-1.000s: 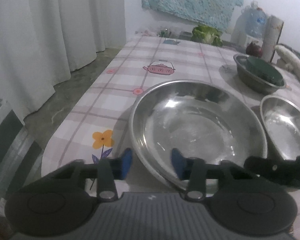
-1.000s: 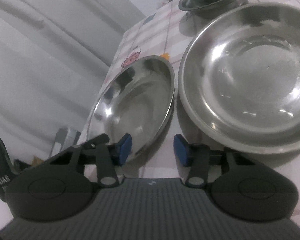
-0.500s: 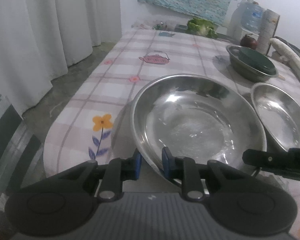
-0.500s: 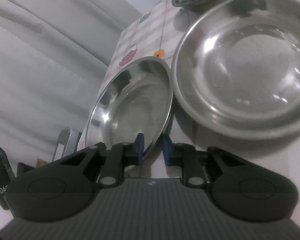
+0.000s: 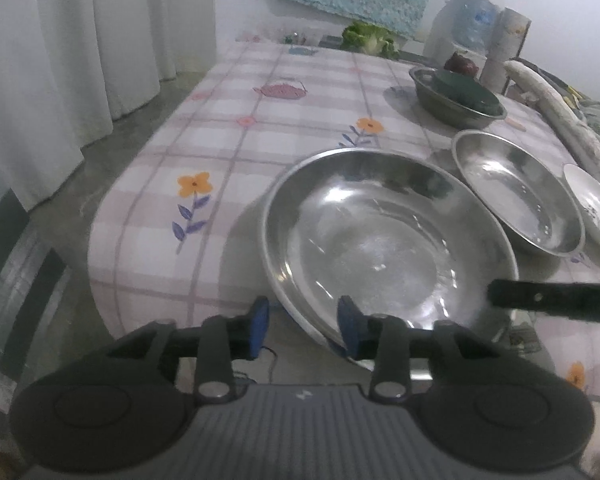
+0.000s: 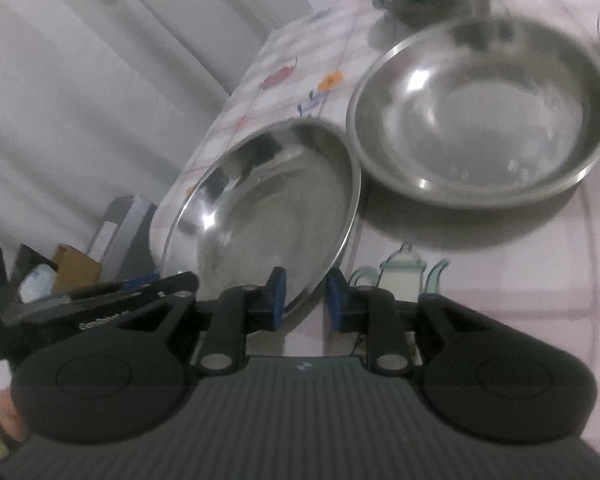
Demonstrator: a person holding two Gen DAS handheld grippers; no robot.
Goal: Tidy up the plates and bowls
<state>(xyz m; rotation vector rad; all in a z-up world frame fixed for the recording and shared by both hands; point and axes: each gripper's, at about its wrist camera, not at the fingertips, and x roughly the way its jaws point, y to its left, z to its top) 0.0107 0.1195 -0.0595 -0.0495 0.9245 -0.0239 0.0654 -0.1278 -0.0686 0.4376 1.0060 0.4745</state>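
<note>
A large steel plate [image 5: 384,240] is lifted off the checked table [image 5: 260,120], tilted. My right gripper [image 6: 305,294] is shut on its near rim [image 6: 260,220]. My left gripper [image 5: 303,330] is open with the plate's other edge between its blue fingertips [image 5: 350,324]; the pads stand apart from the metal. A second steel bowl [image 5: 516,192] sits on the table to the right, also in the right wrist view [image 6: 484,108]. A white plate [image 5: 592,204] lies beyond it. A steel bowl holding a green dish [image 5: 458,96] stands further back.
White curtains [image 5: 80,40] hang to the left, with floor below the table's left edge. Lettuce [image 5: 370,38], a water bottle [image 5: 468,20] and a long white vegetable [image 5: 556,108] lie at the far end. Boxes [image 6: 76,272] sit on the floor.
My left gripper, shut on the plate's rim half a second ago, has opened and drawn back. My right gripper stays shut on the plate and has lifted it away from the table edge.
</note>
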